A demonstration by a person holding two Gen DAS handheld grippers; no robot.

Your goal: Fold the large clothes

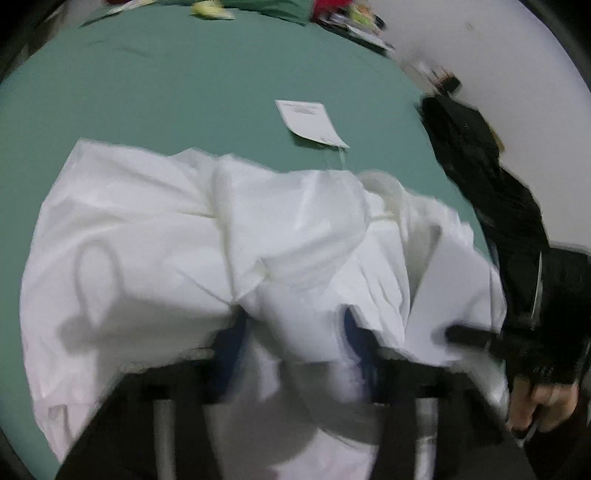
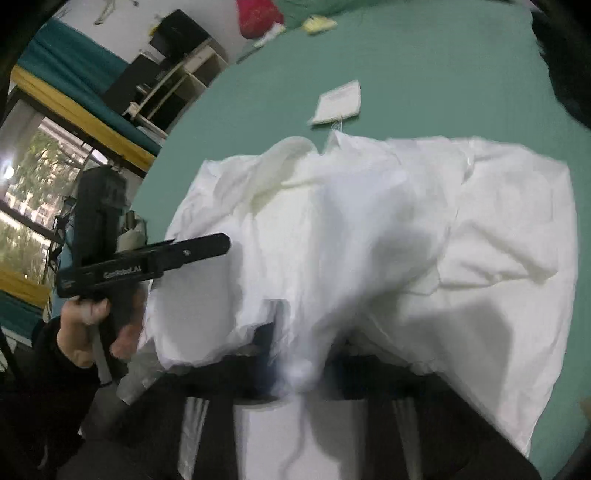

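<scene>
A large white garment (image 1: 184, 229) lies crumpled on a green surface (image 1: 184, 92). In the left wrist view my left gripper (image 1: 291, 332) is shut on a bunched fold of it, with cloth pinched between the blue pads (image 1: 231, 336). In the right wrist view my right gripper (image 2: 306, 339) is shut on another bunch of the same white garment (image 2: 480, 229) at its near edge. A hand (image 2: 85, 325) holds the other black tool at the left of that view. A white paper tag (image 1: 310, 122) hangs on a thread from the garment's far edge.
Red and yellow items (image 1: 332, 11) lie at the far edge of the green surface. Black cloth (image 1: 480, 166) runs along its right side. In the right wrist view a dark shelf unit (image 2: 177, 74) and a window (image 2: 29, 184) stand beyond the left edge.
</scene>
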